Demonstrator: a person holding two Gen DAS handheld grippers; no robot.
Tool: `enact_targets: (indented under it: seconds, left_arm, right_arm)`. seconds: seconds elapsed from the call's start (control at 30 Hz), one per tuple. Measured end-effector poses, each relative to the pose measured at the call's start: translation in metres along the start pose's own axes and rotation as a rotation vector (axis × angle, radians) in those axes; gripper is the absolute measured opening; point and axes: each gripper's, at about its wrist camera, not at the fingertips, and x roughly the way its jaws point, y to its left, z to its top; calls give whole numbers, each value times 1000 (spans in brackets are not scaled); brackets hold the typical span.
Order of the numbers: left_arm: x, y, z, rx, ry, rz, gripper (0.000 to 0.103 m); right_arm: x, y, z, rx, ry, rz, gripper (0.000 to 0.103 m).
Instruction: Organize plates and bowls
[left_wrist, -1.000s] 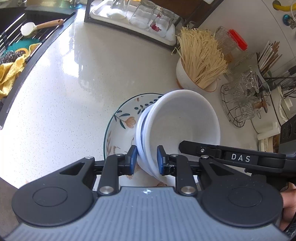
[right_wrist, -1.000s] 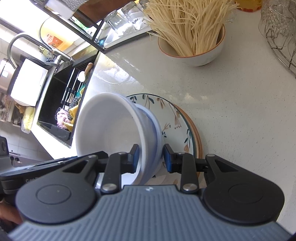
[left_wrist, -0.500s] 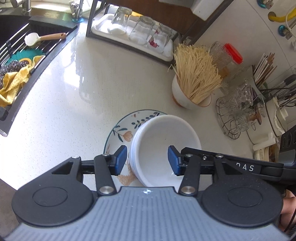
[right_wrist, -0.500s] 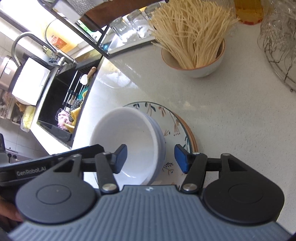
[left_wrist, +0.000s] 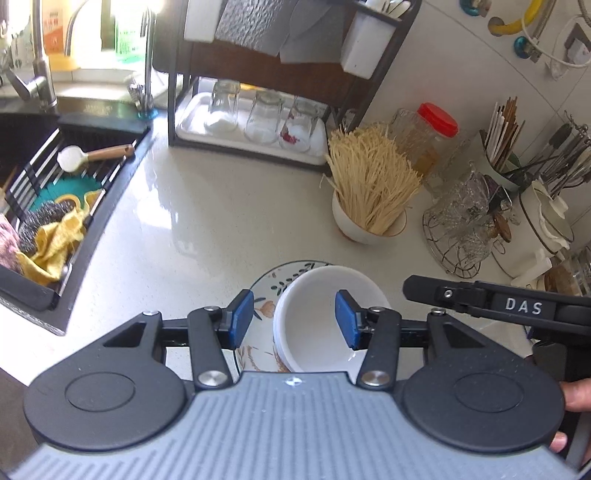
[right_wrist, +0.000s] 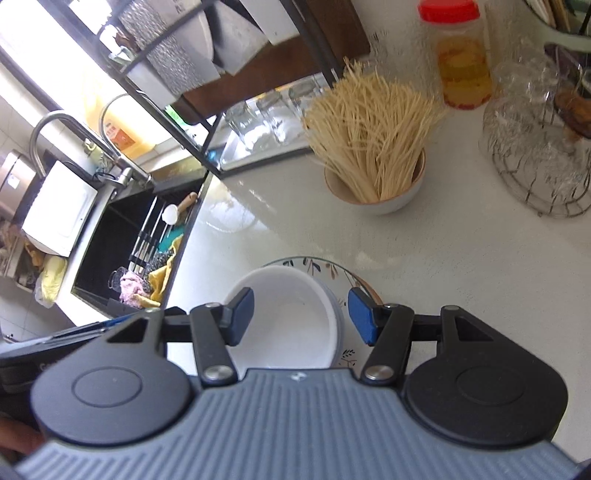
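Observation:
White bowls (left_wrist: 314, 317) sit nested upright on a floral plate (left_wrist: 266, 291) on the pale counter; the stack also shows in the right wrist view (right_wrist: 291, 321), on the floral plate (right_wrist: 332, 271), which lies on a brown-rimmed plate (right_wrist: 371, 291). My left gripper (left_wrist: 293, 319) is open and empty, raised above the bowls. My right gripper (right_wrist: 301, 315) is open and empty, also above them. The right gripper's body shows at the right of the left wrist view (left_wrist: 498, 302).
A bowl of dry noodles (left_wrist: 369, 206) stands behind the plates. A wire basket of glassware (left_wrist: 465, 229) and utensil holders are at the right. A rack with upturned glasses (left_wrist: 258, 114) is at the back. The sink (left_wrist: 40, 192) with cloths lies left.
Both grippers let go of the white bowls, opened wide and pulled up and back. The bowls went from tilted in the jaws to resting upright on the floral plate.

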Motion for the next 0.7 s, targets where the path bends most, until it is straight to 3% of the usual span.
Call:
enact_targets:
  seconds: [0.43,0.7]
  left_arm:
    - [-81,-47,-22,27,-162,36,55]
    - [-130,-67,-48,32,-233,71,55]
  right_arm:
    - [-99,15,2,-137,-211,54,60]
    - [-138,17,-23,-179,-253,60,60]
